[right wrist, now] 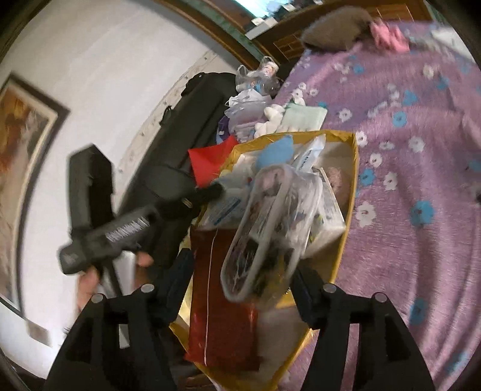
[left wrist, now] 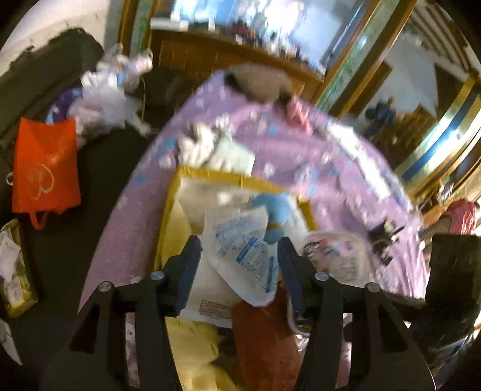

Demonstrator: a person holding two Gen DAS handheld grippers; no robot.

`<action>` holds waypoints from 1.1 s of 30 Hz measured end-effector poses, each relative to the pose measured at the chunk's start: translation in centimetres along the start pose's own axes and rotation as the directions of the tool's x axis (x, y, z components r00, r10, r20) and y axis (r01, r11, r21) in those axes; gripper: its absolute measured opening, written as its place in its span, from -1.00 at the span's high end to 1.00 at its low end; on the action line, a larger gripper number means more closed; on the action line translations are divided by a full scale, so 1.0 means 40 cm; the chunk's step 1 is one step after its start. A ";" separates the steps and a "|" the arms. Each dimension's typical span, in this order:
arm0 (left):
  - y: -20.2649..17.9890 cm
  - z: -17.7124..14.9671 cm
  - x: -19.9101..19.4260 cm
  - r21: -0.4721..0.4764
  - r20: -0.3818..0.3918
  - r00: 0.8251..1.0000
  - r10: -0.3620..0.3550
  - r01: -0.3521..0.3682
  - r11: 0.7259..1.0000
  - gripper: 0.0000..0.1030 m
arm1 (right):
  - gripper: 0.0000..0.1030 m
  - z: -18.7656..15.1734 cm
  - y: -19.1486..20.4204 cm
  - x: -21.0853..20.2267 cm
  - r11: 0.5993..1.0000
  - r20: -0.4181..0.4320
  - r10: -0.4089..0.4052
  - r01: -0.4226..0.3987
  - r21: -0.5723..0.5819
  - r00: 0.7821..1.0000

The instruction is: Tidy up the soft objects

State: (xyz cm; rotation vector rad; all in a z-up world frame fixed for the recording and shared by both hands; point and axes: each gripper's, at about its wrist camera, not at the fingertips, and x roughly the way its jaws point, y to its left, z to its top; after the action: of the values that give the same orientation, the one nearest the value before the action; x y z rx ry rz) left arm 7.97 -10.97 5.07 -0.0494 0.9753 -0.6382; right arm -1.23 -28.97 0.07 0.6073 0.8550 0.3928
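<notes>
A yellow box (left wrist: 237, 179) (right wrist: 354, 168) full of soft things sits on the purple flowered bedspread (left wrist: 300, 144) (right wrist: 421, 150). In it lie a white printed pack (left wrist: 240, 240), a blue plush toy (left wrist: 276, 210) (right wrist: 279, 150), a dark red pouch (left wrist: 264, 337) (right wrist: 219, 300) and yellow cloth (left wrist: 192, 346). My left gripper (left wrist: 240, 249) is open over the box, its jaws on either side of the white pack. My right gripper (right wrist: 243, 270) is open; a clear plastic packet (right wrist: 270, 228) (left wrist: 333, 255) lies tilted between its jaws above the box. My left gripper also shows in the right wrist view (right wrist: 210, 189).
A white plush toy (left wrist: 201, 144) (right wrist: 270, 117) and a pale green cloth (left wrist: 234, 153) (right wrist: 303, 117) lie on the bed behind the box. A pink item (left wrist: 297, 114) (right wrist: 387, 36) and a brown cushion (right wrist: 333, 27) lie farther back. A red bag (left wrist: 45, 168) and black case (right wrist: 192, 120) stand left of the bed.
</notes>
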 end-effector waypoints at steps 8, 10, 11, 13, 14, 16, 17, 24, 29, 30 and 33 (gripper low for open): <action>-0.031 -0.104 -0.049 -0.002 0.010 0.991 0.134 -0.134 0.991 -0.60 | -0.21 -0.080 0.020 -0.027 0.985 -0.003 -0.163 0.163 -0.051 0.987; -0.045 -0.134 -0.077 -0.005 0.064 0.979 0.193 -0.193 0.981 -0.60 | -0.21 -0.098 0.021 -0.041 0.990 0.015 -0.133 0.134 -0.048 0.991; -0.056 -0.156 -0.095 -0.011 0.098 0.974 0.206 -0.206 0.979 -0.60 | -0.21 -0.105 0.030 -0.054 0.989 0.040 -0.130 0.132 -0.072 0.991; -0.077 -0.188 -0.109 -0.011 0.112 0.972 0.206 -0.206 0.978 -0.60 | -0.21 -0.125 0.050 -0.066 0.970 0.082 -0.202 0.211 -0.123 0.976; -0.090 -0.205 -0.110 -0.003 0.104 0.973 0.205 -0.206 0.979 -0.60 | -0.21 -0.135 0.055 -0.071 0.965 0.091 -0.212 0.223 -0.135 0.973; -0.113 -0.230 -0.109 0.009 0.094 0.972 0.215 -0.216 0.976 -0.60 | -0.21 -0.146 0.053 -0.085 0.978 0.085 -0.165 0.174 -0.115 0.983; -0.128 -0.245 -0.114 0.018 0.103 0.969 0.226 -0.229 0.973 -0.60 | -0.21 -0.150 0.047 -0.100 0.988 0.081 -0.115 0.122 -0.089 0.990; -0.171 -0.294 -0.156 -0.001 0.171 0.952 0.256 -0.259 0.966 -0.60 | -0.21 -0.160 0.018 -0.135 0.985 0.103 -0.168 0.172 -0.028 0.980; -0.210 -0.319 -0.183 0.034 0.208 0.936 0.284 -0.297 0.954 -0.60 | -0.21 -0.185 0.014 -0.135 0.970 0.106 -0.240 0.243 -0.019 0.965; -0.216 -0.326 -0.192 0.038 0.227 0.929 0.292 -0.308 0.951 -0.60 | -0.21 -0.191 0.013 -0.134 0.970 0.102 -0.241 0.243 -0.015 0.965; -0.229 -0.346 -0.218 0.054 0.261 0.914 0.310 -0.335 0.941 -0.60 | -0.21 -0.208 0.027 -0.139 0.970 0.110 -0.238 0.243 -0.030 0.965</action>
State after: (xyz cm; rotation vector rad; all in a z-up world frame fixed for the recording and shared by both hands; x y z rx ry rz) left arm -10.72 -10.56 6.59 0.1155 0.6866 -0.3619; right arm -11.29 -28.39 -0.21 0.4731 0.8056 0.1565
